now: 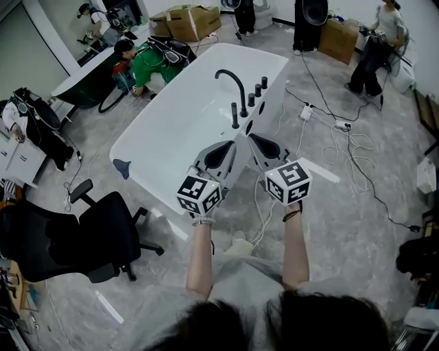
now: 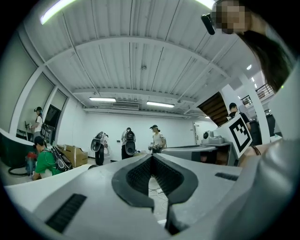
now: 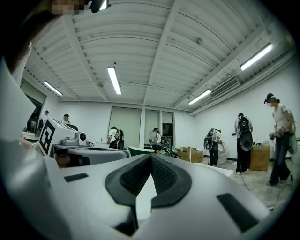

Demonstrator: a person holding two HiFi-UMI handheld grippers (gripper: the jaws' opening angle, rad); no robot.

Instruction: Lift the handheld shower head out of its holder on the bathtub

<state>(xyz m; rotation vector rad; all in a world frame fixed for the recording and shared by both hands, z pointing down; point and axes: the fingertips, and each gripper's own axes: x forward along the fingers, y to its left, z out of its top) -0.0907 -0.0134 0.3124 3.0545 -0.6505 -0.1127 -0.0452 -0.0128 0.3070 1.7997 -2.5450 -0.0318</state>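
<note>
The white bathtub [image 1: 171, 130] stands ahead of me in the head view. On its right rim rise a curved black spout [image 1: 232, 79], three black knobs [image 1: 258, 90] and the slim black handheld shower head [image 1: 235, 115], upright in its holder. My left gripper [image 1: 230, 144] hangs just short of the tub's near rim, below the shower head, shut and empty. My right gripper [image 1: 252, 136] is beside it to the right, also shut on nothing. In the left gripper view the left gripper [image 2: 151, 157] has its tips together; the right gripper [image 3: 151, 156] looks the same. Neither gripper view shows the shower head.
A black office chair [image 1: 96, 233] stands left of me. White cables [image 1: 343, 147] and a power strip [image 1: 306, 112] lie on the floor right of the tub. A person in green [image 1: 147, 62] crouches past the tub's far left, near cardboard boxes [image 1: 188, 20]. Another person [image 1: 374, 48] stands far right.
</note>
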